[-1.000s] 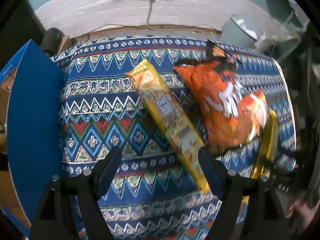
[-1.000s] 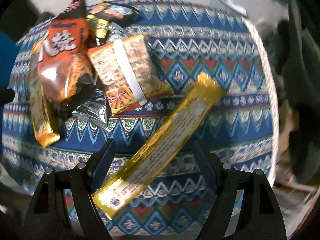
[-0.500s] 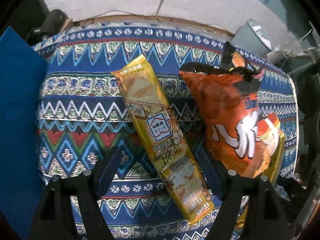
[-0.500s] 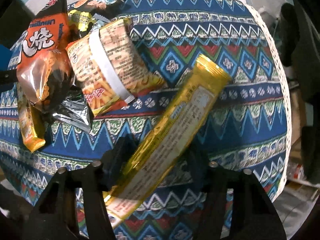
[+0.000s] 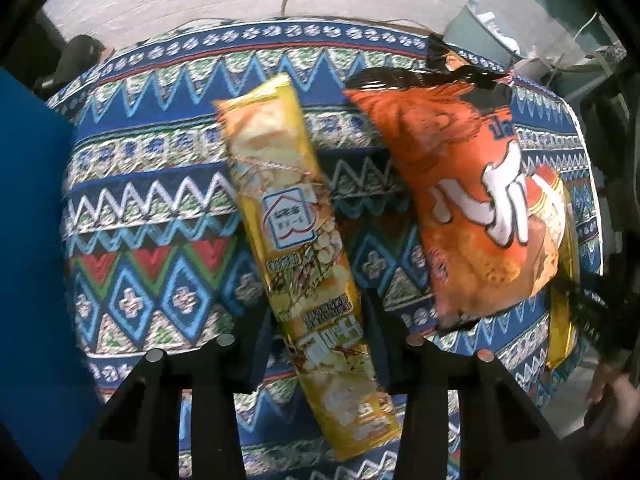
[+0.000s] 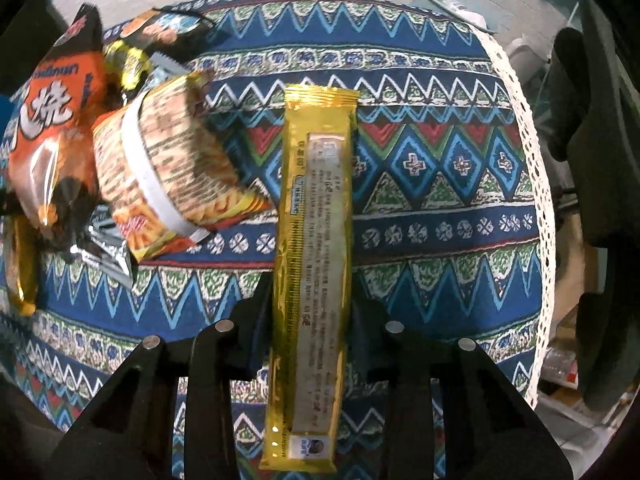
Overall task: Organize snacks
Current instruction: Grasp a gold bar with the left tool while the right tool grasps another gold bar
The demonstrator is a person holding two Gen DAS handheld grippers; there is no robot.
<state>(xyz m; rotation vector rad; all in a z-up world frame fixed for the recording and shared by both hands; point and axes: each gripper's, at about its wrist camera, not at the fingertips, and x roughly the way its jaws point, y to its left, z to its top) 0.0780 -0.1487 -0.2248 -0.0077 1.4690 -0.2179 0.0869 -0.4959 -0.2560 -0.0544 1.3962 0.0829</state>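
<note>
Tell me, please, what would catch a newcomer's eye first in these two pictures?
Probably the two long yellow snack packs: the left gripper is closing on one printed pack, and the right gripper is closing on a plain gold pack, each lying between the fingers. Next, the big orange bag right of the printed pack, all on a bright zigzag tablecloth.

My bench is covered by a blue zigzag-patterned woven cloth (image 6: 440,216) with a white lace edge. Lying on it: a long yellow cracker packet (image 5: 296,220), a puffy orange snack bag (image 5: 460,184), a long gold foil-wrapped bar (image 6: 316,240) and a ribbed orange-yellow noodle packet (image 6: 168,168).
</note>
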